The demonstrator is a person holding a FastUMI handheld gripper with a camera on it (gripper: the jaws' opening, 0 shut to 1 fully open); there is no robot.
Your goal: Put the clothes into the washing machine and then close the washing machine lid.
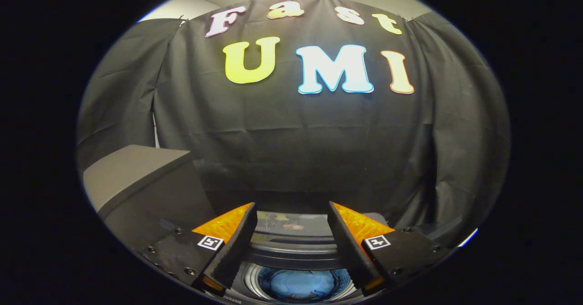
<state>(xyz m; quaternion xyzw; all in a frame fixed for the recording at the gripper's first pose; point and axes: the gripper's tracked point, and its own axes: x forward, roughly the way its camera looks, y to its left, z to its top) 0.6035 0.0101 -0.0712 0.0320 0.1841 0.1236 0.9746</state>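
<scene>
My gripper [291, 211] is open, its two fingers spread wide with nothing between them. Below and between the fingers sits the washing machine, its round drum opening [298, 284] in view. A light blue piece of clothing [298, 286] lies inside the drum. The machine's glossy dark lid [291, 232] stands raised just beyond the drum, between the fingertips, reflecting the booth. The gripper hovers above the machine's open top, apart from the lid and the cloth.
A grey box-like block [136, 177] stands to the left of the machine, close to the left finger. The black cloth wall [296, 150] hangs right behind the machine.
</scene>
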